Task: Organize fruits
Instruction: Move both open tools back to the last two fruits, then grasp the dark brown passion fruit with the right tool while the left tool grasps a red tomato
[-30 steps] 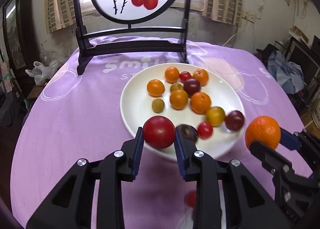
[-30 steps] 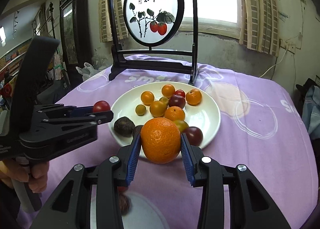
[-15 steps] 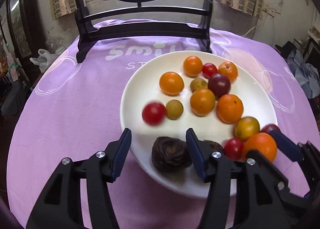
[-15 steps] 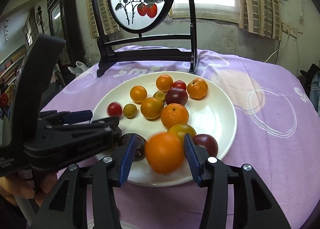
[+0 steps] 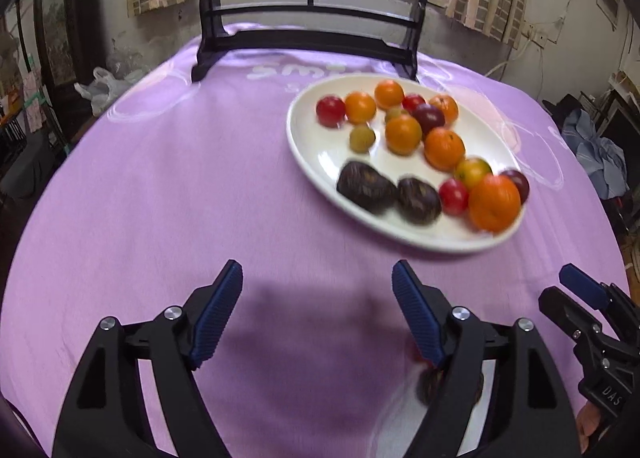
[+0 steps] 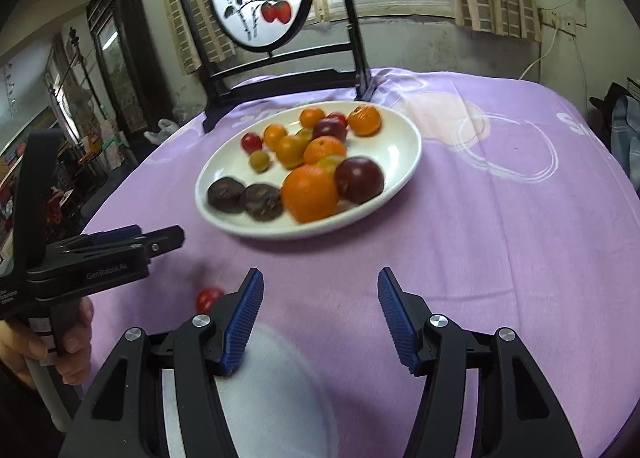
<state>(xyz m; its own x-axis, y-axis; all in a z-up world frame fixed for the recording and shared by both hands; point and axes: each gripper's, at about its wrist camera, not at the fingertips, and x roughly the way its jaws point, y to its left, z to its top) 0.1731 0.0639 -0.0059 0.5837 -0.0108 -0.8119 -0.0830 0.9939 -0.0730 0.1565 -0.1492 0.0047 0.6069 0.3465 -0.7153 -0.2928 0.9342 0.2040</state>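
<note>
A white plate (image 5: 320, 162) (image 6: 400, 162) on the purple tablecloth holds several fruits: oranges, red and dark tomatoes, two dark wrinkled fruits. The big orange (image 5: 494, 202) (image 6: 310, 192) lies at the plate's near edge. A red tomato (image 5: 330, 111) (image 6: 251, 141) lies at the plate's left side. My left gripper (image 5: 318, 312) is open and empty above bare cloth, short of the plate. My right gripper (image 6: 320, 312) is open and empty, also short of the plate. A small red tomato (image 6: 208, 298) lies on the cloth beside the right gripper's left finger.
A black wooden stand with a round painted screen (image 5: 312, 42) (image 6: 280, 58) stands behind the plate. A second pale plate (image 6: 272, 390) lies near under my right gripper, with a dark fruit (image 5: 432, 386) partly hidden behind the left gripper's right finger. Room clutter surrounds the table.
Both grippers opened and pulled back from the plate. The left one let go of the red tomato, the right one the big orange; both fruits now lie on the plate.
</note>
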